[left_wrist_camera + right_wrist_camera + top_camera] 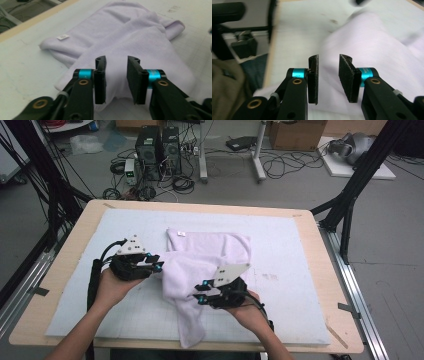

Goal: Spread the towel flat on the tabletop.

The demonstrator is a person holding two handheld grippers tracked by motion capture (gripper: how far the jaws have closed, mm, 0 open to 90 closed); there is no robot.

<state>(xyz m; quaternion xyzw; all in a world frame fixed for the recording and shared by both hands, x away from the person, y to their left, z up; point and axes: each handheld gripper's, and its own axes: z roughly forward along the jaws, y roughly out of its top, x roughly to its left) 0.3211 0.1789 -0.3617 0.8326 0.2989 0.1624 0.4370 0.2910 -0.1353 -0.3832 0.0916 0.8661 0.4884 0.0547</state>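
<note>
**Both tools open over folded towel**

The lavender towel lies partly folded at the centre of the high view, on the pale mat covering the counter; one end hangs past the counter's near edge. The left tool sits at the towel's left edge, jaws parted, nothing between the pads. The right tool sits over the towel's lower centre, jaws likewise parted and empty. A white label shows upper left in the left gripper view.
</note>
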